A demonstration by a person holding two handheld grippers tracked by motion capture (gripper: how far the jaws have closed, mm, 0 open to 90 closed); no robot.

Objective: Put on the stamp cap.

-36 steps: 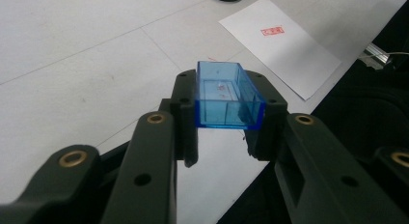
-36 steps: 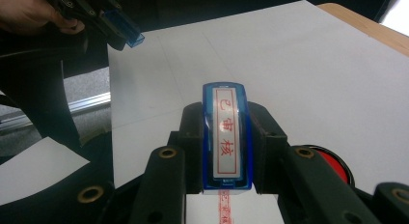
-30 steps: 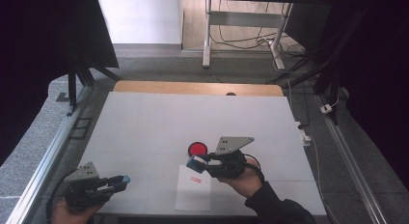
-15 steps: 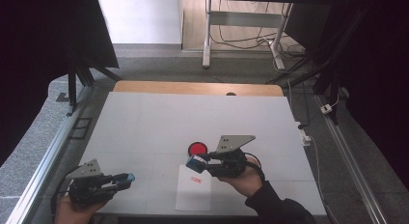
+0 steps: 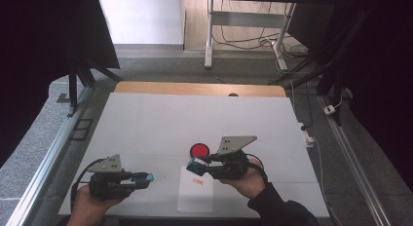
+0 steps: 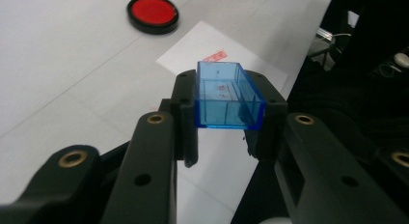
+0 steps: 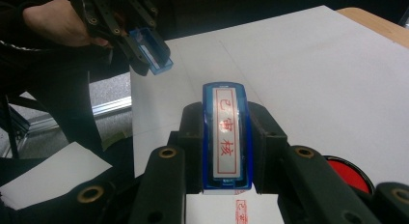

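Nearest, the left gripper (image 5: 146, 178) at the table's near left corner has its jaws clamped on one clear blue stamp cap (image 6: 227, 94), open end up, held just above the white table (image 5: 146, 123). To its right, the right gripper (image 5: 194, 164) grips one blue stamp (image 7: 225, 137) whose face shows three red characters in a red frame, over one sheet of white paper (image 5: 195, 197) bearing one small red imprint (image 5: 197, 181). Just beyond lies one round ink pad (image 5: 199, 150), red in a black rim
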